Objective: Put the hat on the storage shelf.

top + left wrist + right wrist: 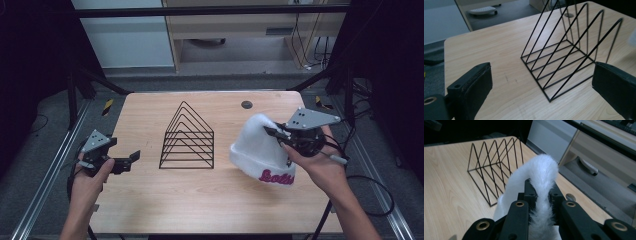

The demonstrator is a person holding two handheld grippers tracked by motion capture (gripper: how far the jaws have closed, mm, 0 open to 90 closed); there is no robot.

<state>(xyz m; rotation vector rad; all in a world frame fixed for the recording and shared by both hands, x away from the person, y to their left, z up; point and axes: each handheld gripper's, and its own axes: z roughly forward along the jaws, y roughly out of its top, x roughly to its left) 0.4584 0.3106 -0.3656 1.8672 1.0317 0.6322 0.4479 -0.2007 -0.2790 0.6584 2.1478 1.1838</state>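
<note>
High view: the right gripper (274, 134) sits at about 3 o'clock on the table (150, 200), its jaws pinched on a fold near the top of a white hat (257, 150). The hat hangs from that pinch with its cuff, lettered in pink, low toward the tabletop; whether the cuff touches the wood I cannot tell. Gripping the crown looks meant to let the cuff drop open. A black wire rack (187, 137) stands at the table's centre, just beside the hat at its 9 o'clock, with a narrow strip of bare wood between them. The left gripper (131, 159) hovers near the table's 9 o'clock edge with its jaws apart and nothing in them, aimed at the rack. Open wood lies at 6 o'clock, in front of both hands.

Left gripper view: the two jaws stand wide at the bottom corners, empty. The rack (564, 55) stands upright ahead between them, its open bays facing the camera, so a straight approach looks free. The table (486, 50) edge runs at 10 o'clock.

Right gripper view: the jaws clamp a ridge of the hat (541, 177), which arches up at 12 o'clock. The rack (491, 167) stands at 10 o'clock, apart from the hat, with bare wood below it. The far table edge runs past at 2 o'clock.
</note>
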